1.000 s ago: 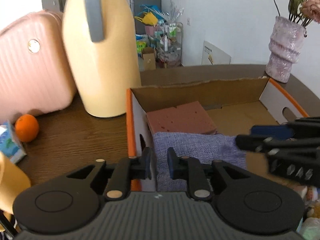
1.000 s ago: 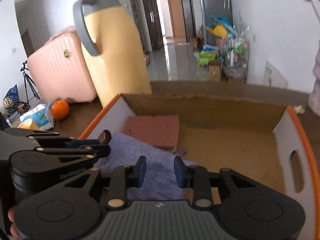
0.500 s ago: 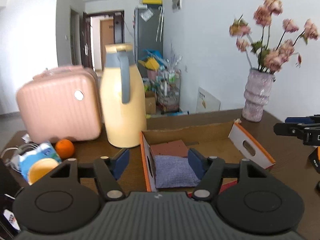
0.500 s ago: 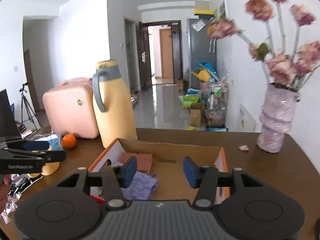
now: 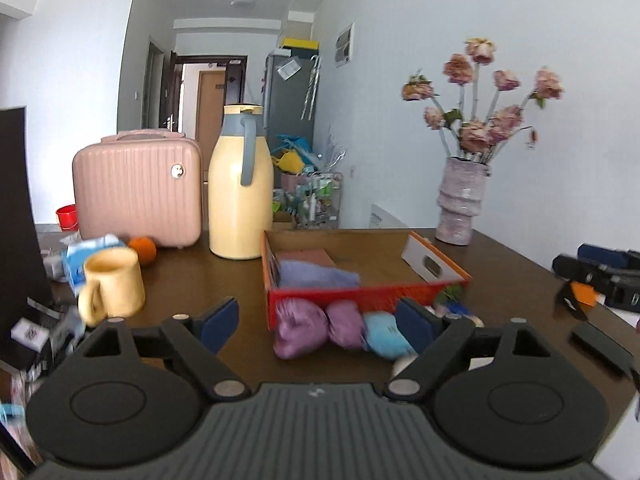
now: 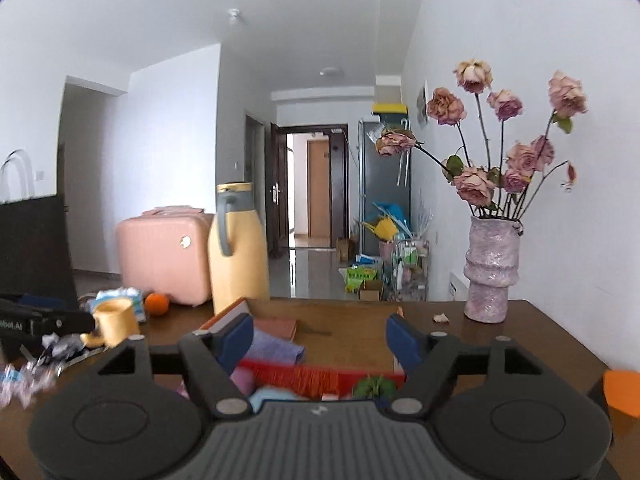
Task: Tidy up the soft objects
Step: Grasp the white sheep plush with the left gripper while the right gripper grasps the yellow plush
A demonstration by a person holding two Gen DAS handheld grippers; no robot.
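Grippers opening, nothing between the jaws.

Left gripper [image 5: 318,320] and right gripper [image 6: 320,340] both point at the cardboard box [image 5: 436,266] ahead on the table [image 5: 192,280]. Inside the box, at its far left, a lilac cloth [image 5: 316,276] overlaps a pink sponge [image 5: 308,257]. Purple pouches [image 5: 316,326] and a blue pouch [image 5: 384,334] lie between the left gripper and the box front, just beside it.

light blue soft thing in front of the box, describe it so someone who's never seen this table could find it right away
Find the shallow cardboard box with the orange-red front wall, in front of the tall yellow jug. Soft bundles lie in a row on the dark wooden table against that front wall. The light blue soft thing is just right of two purple bundles, the only blue one there.
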